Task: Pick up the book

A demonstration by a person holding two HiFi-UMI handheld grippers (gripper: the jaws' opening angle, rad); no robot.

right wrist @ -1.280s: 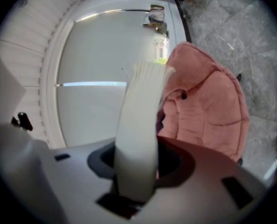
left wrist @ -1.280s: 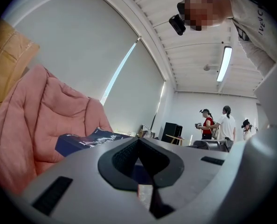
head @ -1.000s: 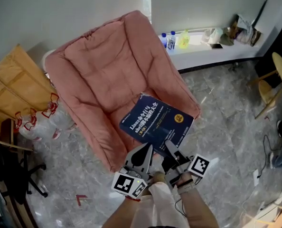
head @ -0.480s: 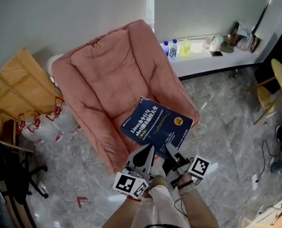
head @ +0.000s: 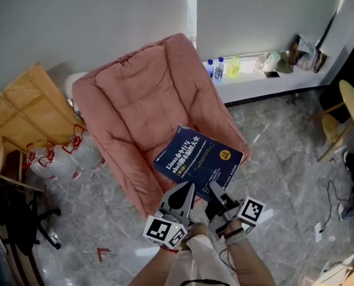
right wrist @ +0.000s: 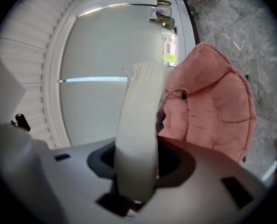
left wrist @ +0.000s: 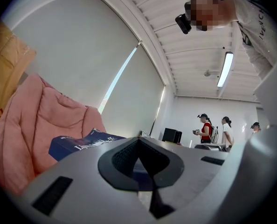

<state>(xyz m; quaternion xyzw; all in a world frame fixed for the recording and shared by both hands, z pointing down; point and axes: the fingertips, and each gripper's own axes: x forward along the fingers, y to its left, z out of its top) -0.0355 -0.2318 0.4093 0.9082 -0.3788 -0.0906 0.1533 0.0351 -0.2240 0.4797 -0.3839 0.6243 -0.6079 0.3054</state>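
A dark blue book [head: 198, 157] lies tilted on the front of a pink cushioned chair [head: 147, 106], its near edge at my grippers. My left gripper [head: 186, 189] is closed on the book's near left corner. In the left gripper view the blue cover [left wrist: 78, 143] runs into the narrow gap between the jaws [left wrist: 141, 167]. My right gripper [head: 216, 189] is shut on the near right edge. In the right gripper view the pale page edge [right wrist: 138, 125] stands between the pads [right wrist: 138, 167], with the chair [right wrist: 208, 106] behind it.
Cardboard boxes [head: 22, 112] and a pack of water bottles [head: 58, 157] stand left of the chair. A window ledge [head: 266, 76] with bottles runs behind it. A wooden stool [head: 350, 100] is at the right. Several people [left wrist: 206, 129] stand far off.
Both grippers have risen a little together, and the book's near edge has come up with them. The chair sits slightly lower and further right in the head view.
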